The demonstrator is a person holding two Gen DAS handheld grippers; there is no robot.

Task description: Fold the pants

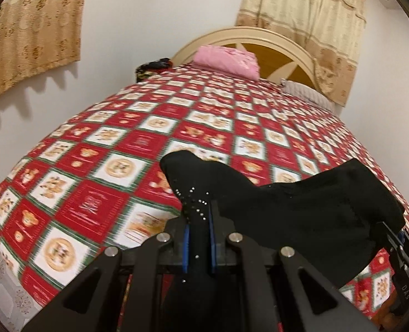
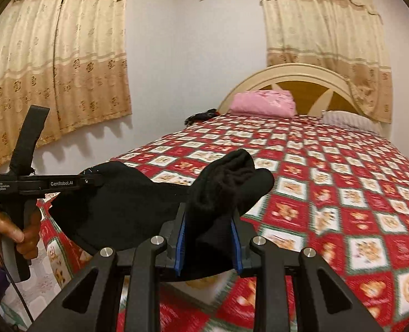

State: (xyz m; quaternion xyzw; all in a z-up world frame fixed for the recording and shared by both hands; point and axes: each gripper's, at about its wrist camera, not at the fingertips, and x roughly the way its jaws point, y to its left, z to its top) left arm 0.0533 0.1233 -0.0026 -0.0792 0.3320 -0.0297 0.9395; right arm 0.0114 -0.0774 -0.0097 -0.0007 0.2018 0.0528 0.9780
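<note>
While both clamp it, the black pants (image 1: pixel 301 210) span left gripper (image 1: pixel 198 221) to right gripper (image 2: pixel 208 227) — above the checked bedspread (image 1: pixel 107 144).

We count one pair of black pants (image 1: pixel 301 210), two hand-held grippers, one bed (image 2: pixel 342 171), two pillows, two curtains.

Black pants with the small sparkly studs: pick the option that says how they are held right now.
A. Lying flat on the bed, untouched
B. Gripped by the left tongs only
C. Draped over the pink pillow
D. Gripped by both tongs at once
D: the left tongs pinch the black studded pants, and the right tongs clamp another bunch of them above the red checked bedspread.
</note>
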